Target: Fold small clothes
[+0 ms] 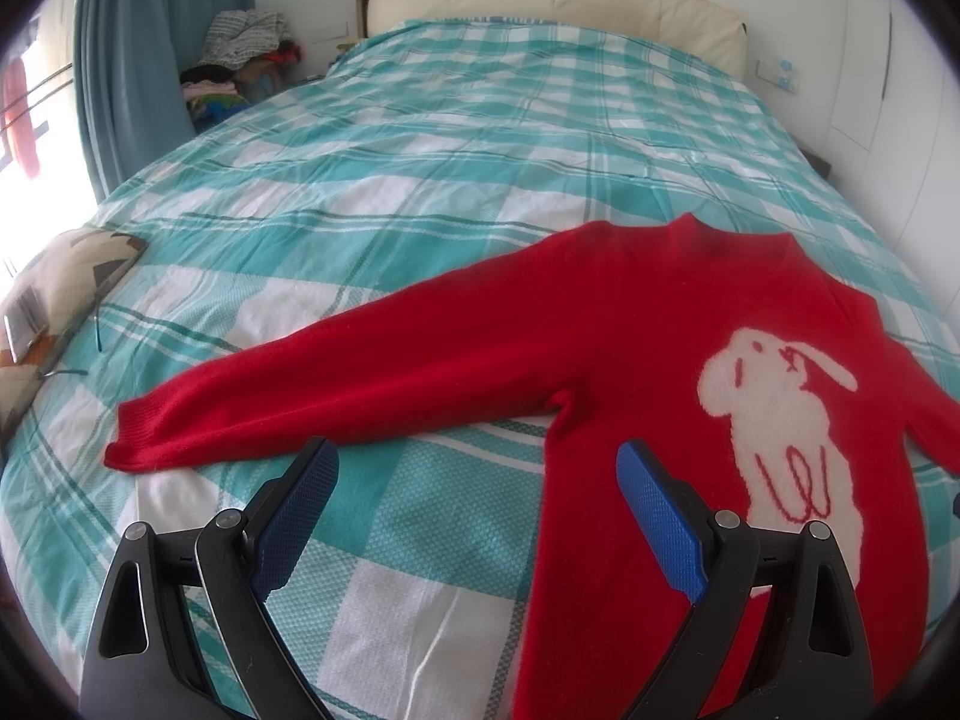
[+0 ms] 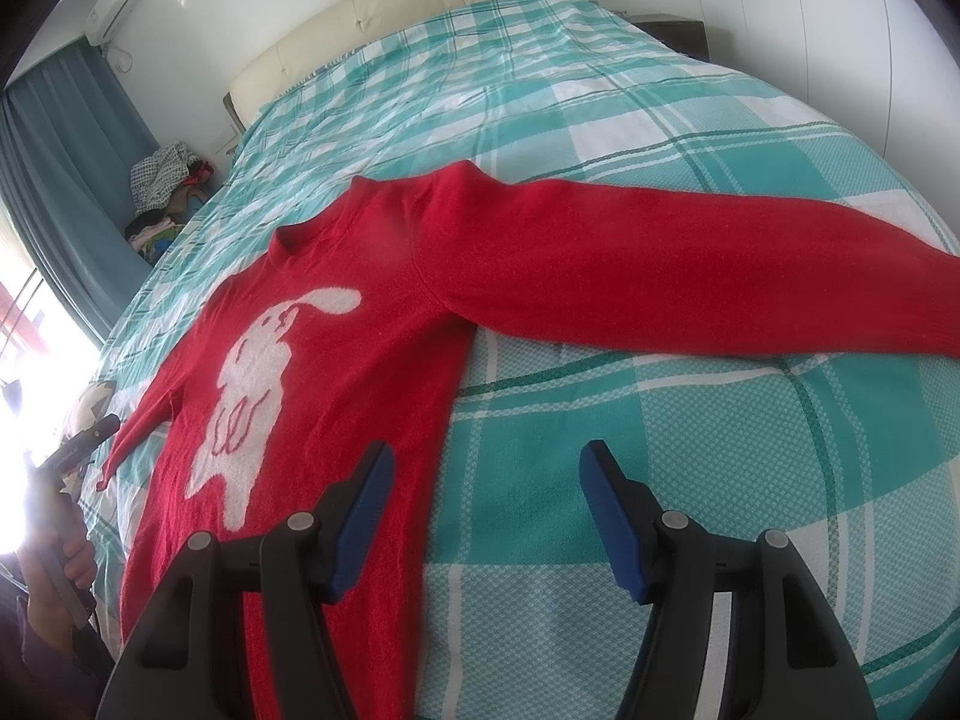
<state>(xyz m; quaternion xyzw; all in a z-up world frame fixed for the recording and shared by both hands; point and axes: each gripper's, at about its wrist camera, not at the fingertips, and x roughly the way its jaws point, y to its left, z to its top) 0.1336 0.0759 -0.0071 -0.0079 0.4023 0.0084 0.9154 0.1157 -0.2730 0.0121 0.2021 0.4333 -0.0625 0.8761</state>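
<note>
While the red sweater [image 1: 630, 348] lies flat and face up on the teal plaid bedspread [image 1: 420, 192], sleeves spread to both sides and white rabbit motif [image 1: 786, 420] showing, I hold my left gripper [image 1: 477, 516] over its near left edge, jaws apart and empty. My right gripper [image 2: 483, 516] hangs released above the sweater's right edge, also gripping nothing. Beyond the bed's far end stands a cream headboard [image 1: 558, 6].

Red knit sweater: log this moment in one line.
red knit sweater with white rabbit: flat on teal plaid bedspread, sleeves spread | left gripper: open, empty | right gripper: open, empty
</note>
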